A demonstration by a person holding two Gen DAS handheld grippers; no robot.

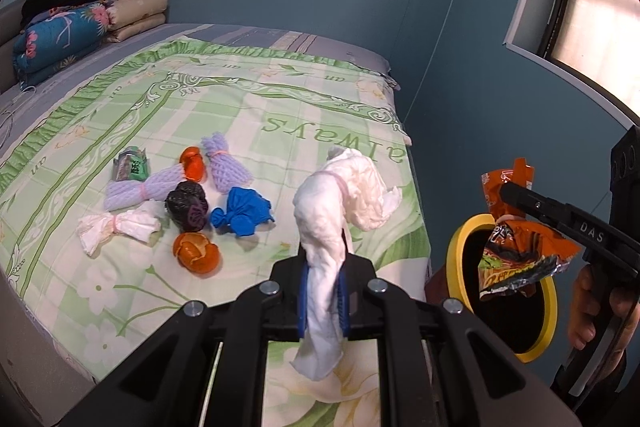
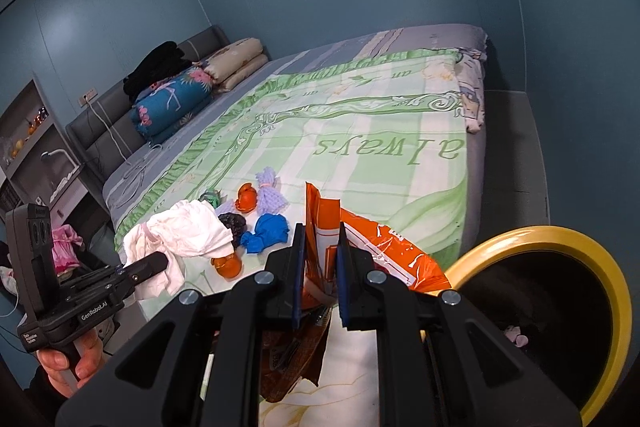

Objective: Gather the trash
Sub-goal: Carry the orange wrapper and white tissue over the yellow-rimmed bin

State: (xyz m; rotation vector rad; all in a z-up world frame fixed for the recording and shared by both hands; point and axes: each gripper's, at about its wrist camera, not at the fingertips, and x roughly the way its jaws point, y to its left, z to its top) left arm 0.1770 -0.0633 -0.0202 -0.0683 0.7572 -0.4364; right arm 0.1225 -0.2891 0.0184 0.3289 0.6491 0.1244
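Meanwhile, left hand-held gripper (image 1: 323, 297) clamped on white tissue wad (image 1: 340, 203), right hand-held gripper (image 2: 320, 277) pinching orange wrapper (image 2: 372, 247), seemingly over yellow-rimmed bin (image 2: 560, 239)

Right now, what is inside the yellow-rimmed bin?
In the right wrist view the yellow-rimmed bin is mostly dark inside; a small pale pinkish scrap lies low down. The right gripper and its orange snack wrapper cover the bin's near left part.
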